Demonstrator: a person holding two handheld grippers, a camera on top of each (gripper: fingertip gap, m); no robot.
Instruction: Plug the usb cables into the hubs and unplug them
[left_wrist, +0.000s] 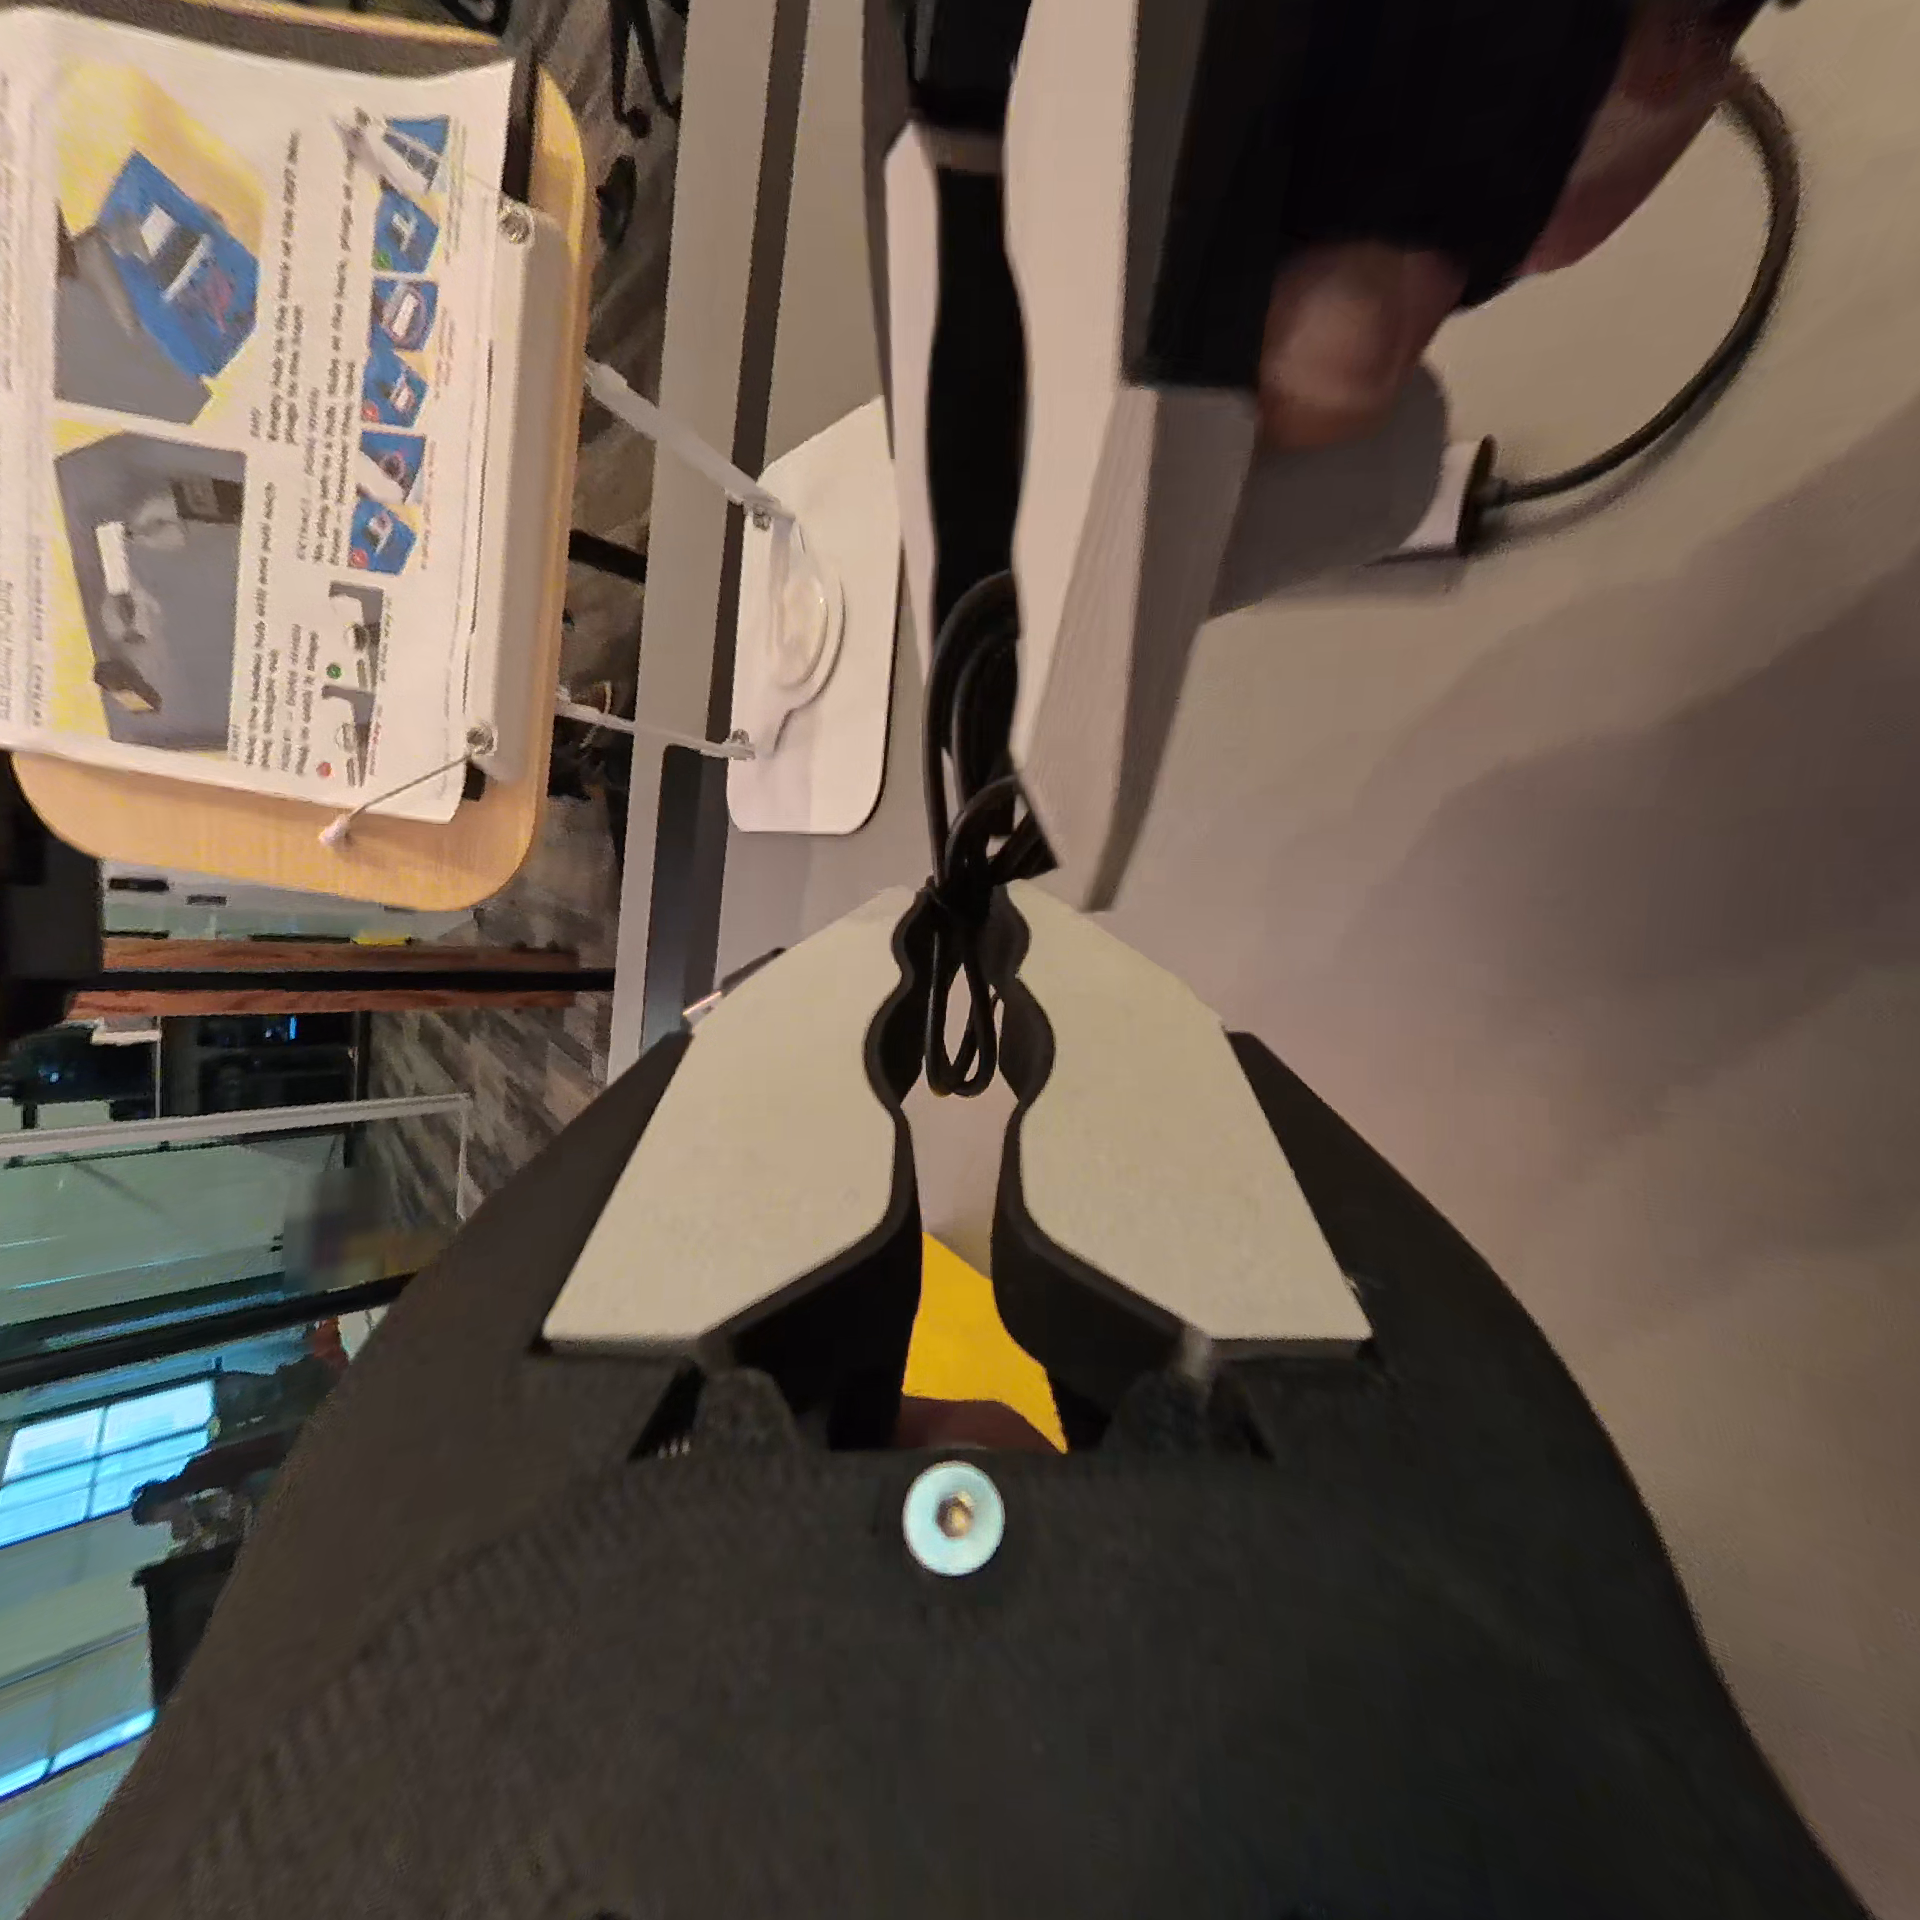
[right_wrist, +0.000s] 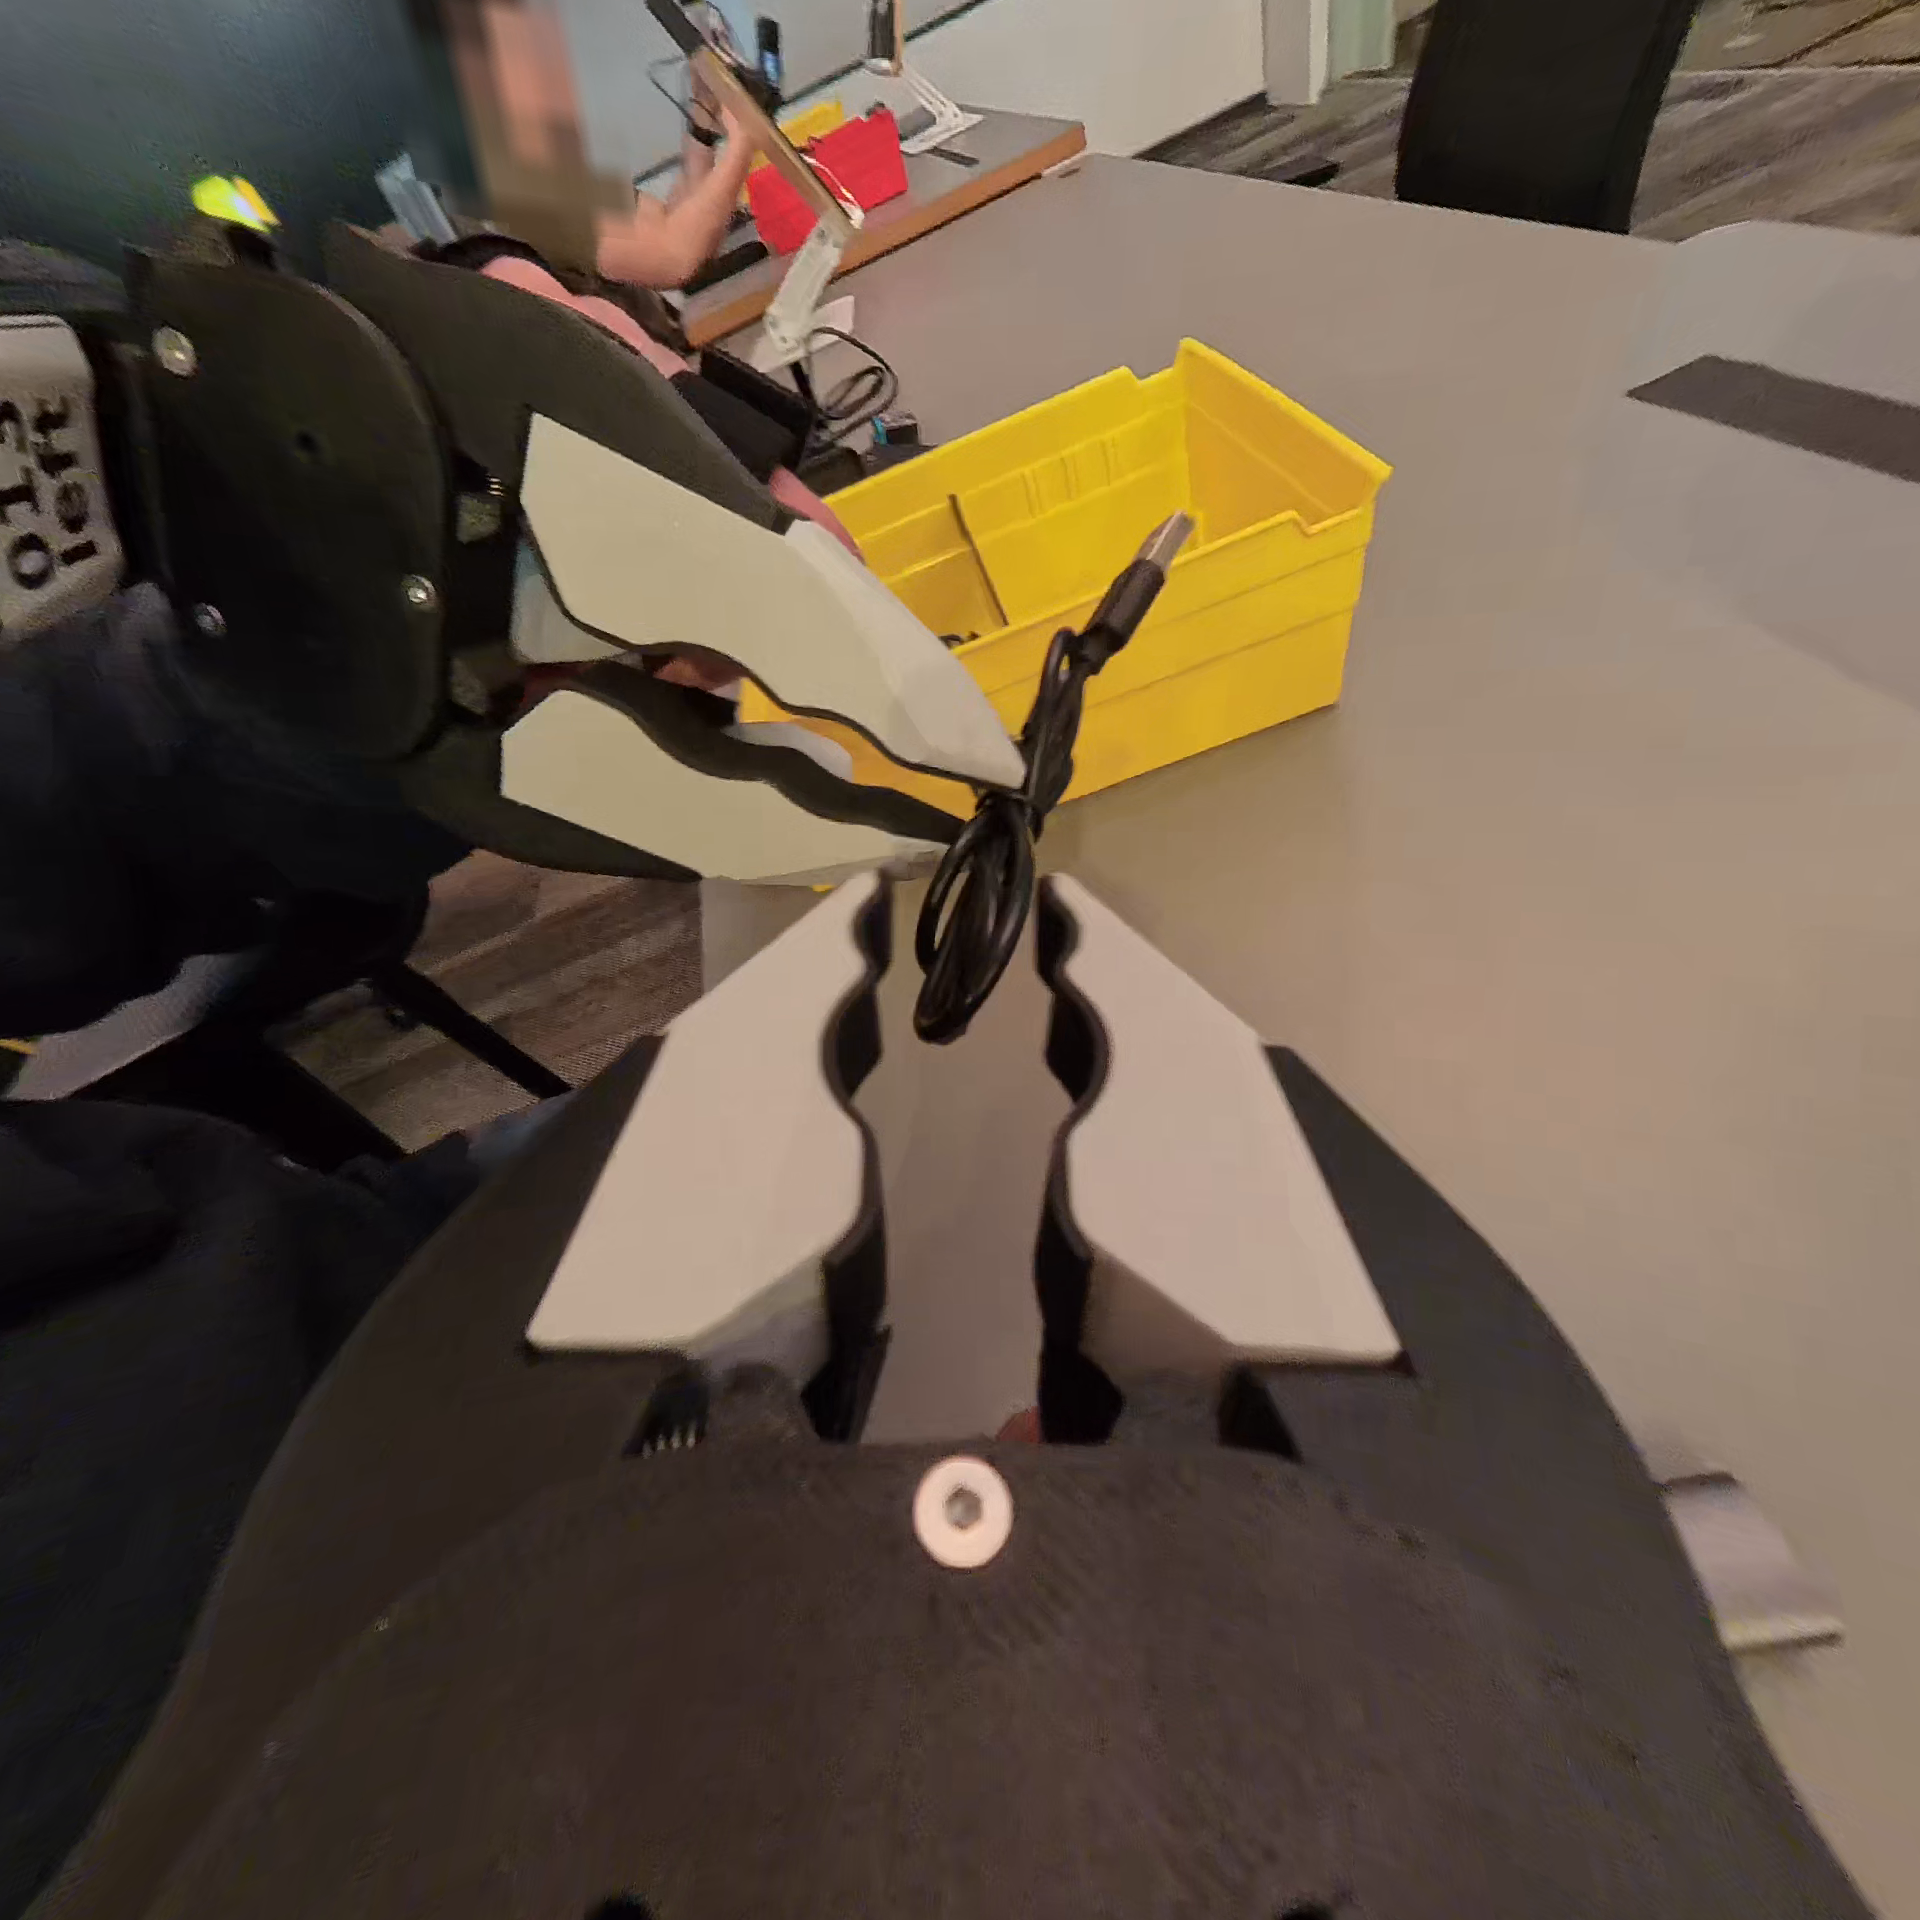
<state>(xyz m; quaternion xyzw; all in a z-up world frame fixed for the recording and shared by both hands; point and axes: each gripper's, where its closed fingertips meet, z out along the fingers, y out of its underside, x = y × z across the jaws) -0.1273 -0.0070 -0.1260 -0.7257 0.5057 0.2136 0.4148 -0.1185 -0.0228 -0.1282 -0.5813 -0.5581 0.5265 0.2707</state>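
Left gripper (right_wrist: 982, 805) pinches a bundled black usb cable (right_wrist: 987, 904) at its fingertips, loop dangling, plug (right_wrist: 1164, 545) raised before the yellow bin (right_wrist: 1247, 644) on the grey table (right_wrist: 1558, 831); right gripper (right_wrist: 961, 904) gapes wide around the loop, not touching.

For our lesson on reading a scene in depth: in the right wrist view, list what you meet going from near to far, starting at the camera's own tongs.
Right tongs → coiled black cable → yellow bin → black chair.
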